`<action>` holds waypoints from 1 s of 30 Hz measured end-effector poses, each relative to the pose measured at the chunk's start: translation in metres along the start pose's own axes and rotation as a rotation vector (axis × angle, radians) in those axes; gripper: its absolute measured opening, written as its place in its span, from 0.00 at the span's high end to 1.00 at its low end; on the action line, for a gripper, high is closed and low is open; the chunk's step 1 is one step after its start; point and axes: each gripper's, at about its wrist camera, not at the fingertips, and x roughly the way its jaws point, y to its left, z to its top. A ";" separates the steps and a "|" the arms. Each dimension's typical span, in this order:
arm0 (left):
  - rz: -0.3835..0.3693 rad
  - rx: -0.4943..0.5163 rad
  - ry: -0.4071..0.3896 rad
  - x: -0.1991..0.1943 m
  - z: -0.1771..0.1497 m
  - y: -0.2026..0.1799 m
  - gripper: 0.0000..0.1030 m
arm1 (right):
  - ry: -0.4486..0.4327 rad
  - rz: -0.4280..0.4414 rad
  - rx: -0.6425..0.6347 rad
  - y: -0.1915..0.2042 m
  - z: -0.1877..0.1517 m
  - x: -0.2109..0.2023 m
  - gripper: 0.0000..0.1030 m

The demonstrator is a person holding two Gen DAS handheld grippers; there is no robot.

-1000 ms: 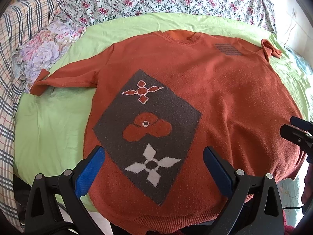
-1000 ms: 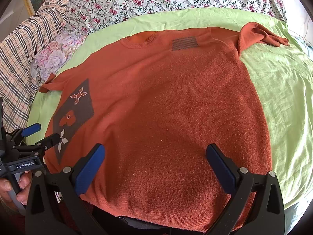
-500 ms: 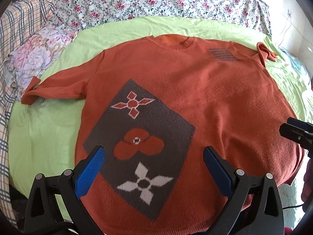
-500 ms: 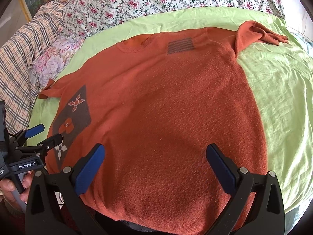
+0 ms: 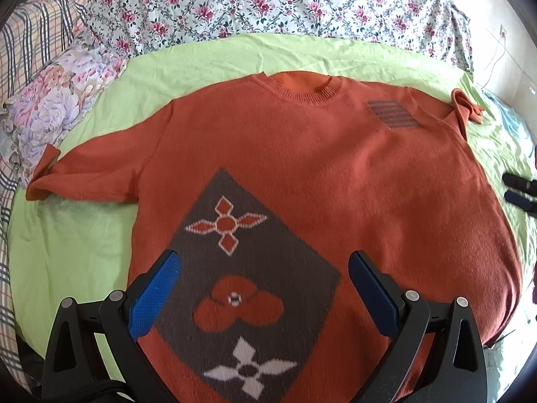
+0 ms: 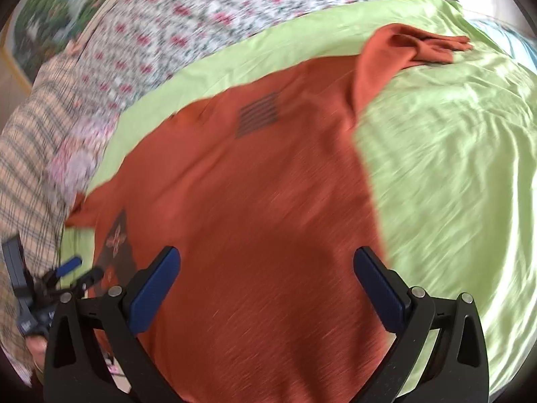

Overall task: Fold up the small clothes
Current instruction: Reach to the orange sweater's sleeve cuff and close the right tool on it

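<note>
At the near edge of the left wrist view, the left gripper (image 5: 261,288) hangs over the lower front of the sweater (image 5: 302,174), its two black arms spread wide with ribbed blue pads (image 5: 152,297) facing inward and nothing between them. Under it lies a dark grey knitted diamond patch (image 5: 255,288) carrying three motifs: a white four-petal shape nearest, a rounded orange blossom in the middle and an orange-and-white cross farthest. The sweater is a rust-orange knit with a fine nubbly surface, spread flat, front up, on a smooth lime-green sheet (image 5: 67,252). In the right wrist view, which is motion-blurred, the right gripper (image 6: 265,285) is likewise splayed apart and empty above the garment's other half. Farther on, both short sleeves (image 5: 87,174) stretch sideways; the one on the right is bunched and creased at its end (image 6: 419,47). A small block of dark stripes (image 5: 392,114) sits on the chest near the ribbed round collar (image 5: 298,87). Beyond the sheet lie a rose-print quilt (image 5: 268,0), a pale floral pillow (image 5: 50,107) and plaid fabric (image 5: 27,33).
</note>
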 end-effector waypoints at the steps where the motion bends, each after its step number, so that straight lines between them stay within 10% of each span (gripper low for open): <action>1: -0.002 -0.001 0.003 0.001 0.002 0.000 0.02 | -0.010 -0.006 0.016 -0.008 0.010 0.000 0.00; 20: 0.008 -0.011 0.080 0.044 0.033 -0.009 0.02 | -0.187 -0.172 0.354 -0.192 0.222 0.030 0.21; 30: -0.011 -0.014 0.124 0.067 0.040 -0.018 0.02 | -0.146 -0.227 0.522 -0.255 0.278 0.098 0.70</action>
